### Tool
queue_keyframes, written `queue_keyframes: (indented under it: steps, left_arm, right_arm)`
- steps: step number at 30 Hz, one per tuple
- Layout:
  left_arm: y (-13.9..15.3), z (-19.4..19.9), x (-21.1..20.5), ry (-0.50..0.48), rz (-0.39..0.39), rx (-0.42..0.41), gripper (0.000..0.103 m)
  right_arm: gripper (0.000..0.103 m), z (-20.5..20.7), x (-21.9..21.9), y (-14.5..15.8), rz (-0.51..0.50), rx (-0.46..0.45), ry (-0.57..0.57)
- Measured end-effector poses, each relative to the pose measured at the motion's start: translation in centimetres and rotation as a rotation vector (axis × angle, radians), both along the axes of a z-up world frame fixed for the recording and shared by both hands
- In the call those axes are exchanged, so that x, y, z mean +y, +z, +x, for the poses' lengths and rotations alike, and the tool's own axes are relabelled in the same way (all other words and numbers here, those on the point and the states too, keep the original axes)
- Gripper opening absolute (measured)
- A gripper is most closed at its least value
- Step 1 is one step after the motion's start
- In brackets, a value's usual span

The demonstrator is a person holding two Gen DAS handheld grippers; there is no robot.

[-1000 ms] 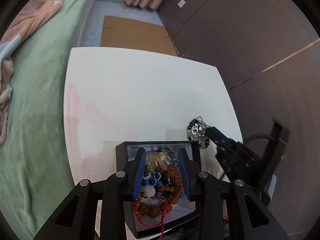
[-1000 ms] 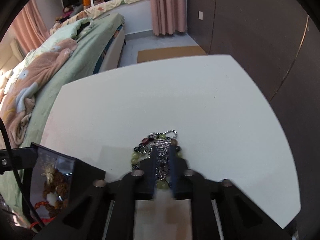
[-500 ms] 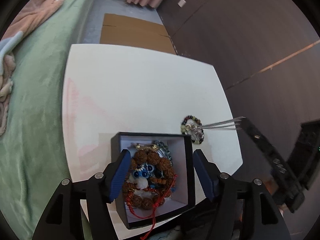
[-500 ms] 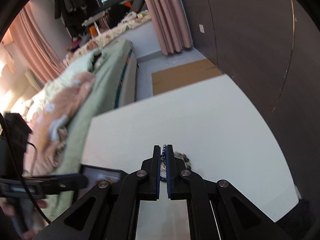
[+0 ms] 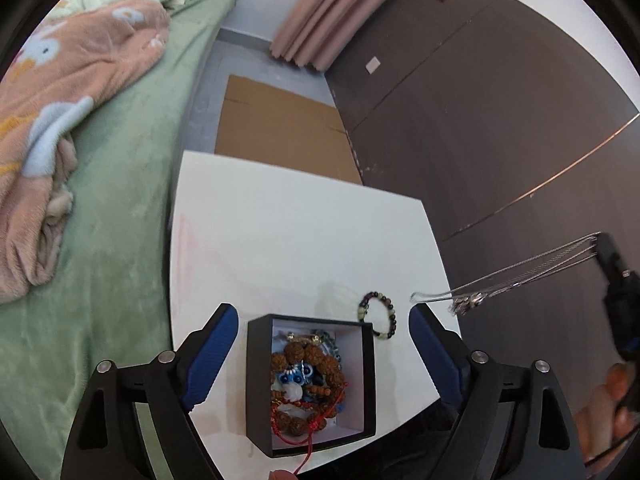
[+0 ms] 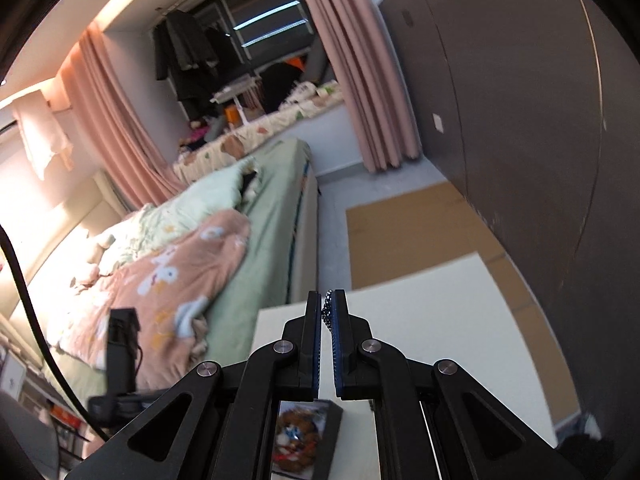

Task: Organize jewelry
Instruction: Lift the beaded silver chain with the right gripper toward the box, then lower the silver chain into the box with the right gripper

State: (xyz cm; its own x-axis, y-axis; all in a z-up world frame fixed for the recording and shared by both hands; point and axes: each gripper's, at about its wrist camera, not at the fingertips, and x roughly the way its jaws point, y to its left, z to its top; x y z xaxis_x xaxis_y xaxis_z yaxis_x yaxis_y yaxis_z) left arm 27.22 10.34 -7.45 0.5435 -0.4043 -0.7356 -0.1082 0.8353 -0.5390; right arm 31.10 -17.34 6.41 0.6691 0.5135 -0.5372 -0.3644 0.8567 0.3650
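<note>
A black box (image 5: 370, 380) with a white lining sits at the near edge of the white table (image 5: 288, 240); several bead bracelets and a red cord fill it. My left gripper (image 5: 320, 310) hovers above the box, its jaws opening, blue pads wide on either side and touching nothing. A dark bead bracelet (image 5: 378, 320) lies on the table just right of the box. My right gripper (image 6: 328, 304) is shut on a silver chain necklace (image 5: 520, 276), which hangs taut in the air with its pendant (image 5: 466, 302) over the table's right edge. From the right wrist, the box (image 6: 304, 436) shows below the fingers.
A bed with a green sheet (image 5: 112, 208) and a pink blanket (image 5: 68, 80) runs along the table's left side. Flat cardboard (image 5: 280, 128) lies on the floor beyond the table. A dark panelled wall (image 5: 500, 120) stands to the right. A person's fingers (image 5: 612, 396) hold the right gripper.
The left jaws spread wide and drew up off the bracelets in the box. The right gripper rose with the silver chain, lifting it away from the bead bracelet left on the table.
</note>
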Motion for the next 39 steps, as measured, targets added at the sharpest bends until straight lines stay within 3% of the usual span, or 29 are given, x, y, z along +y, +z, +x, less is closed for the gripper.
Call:
queue_keyframes:
  steps: [5, 11, 18, 30, 39]
  left_arm:
    - [1.2, -0.3, 0.6, 0.010, -0.003, -0.056, 0.102]
    - [2.8, -1.5, 2.1, 0.035, 0.017, -0.140, 0.103]
    - [3.2, -2.4, 4.7, 0.107, -0.017, -0.175, 0.102]
    - [2.8, -2.7, 6.8, 0.164, -0.015, -0.150, 0.103]
    - [2.2, -2.0, 6.8, 0.171, 0.008, -0.132, 0.103]
  right_arm:
    - [0.006, -0.6, 1.4, 2.9, -0.001, -0.047, 0.035]
    - [0.006, -1.4, 3.8, 4.1, 0.002, -0.071, 0.098]
    - [0.006, -1.8, 6.2, 2.8, 0.013, -0.041, 0.174]
    - [0.006, -1.5, 11.2, -1.4, -0.007, 0.041, 0.301]
    - [0.006, -1.2, 10.6, -3.0, 0.014, 0.082, 0.303]
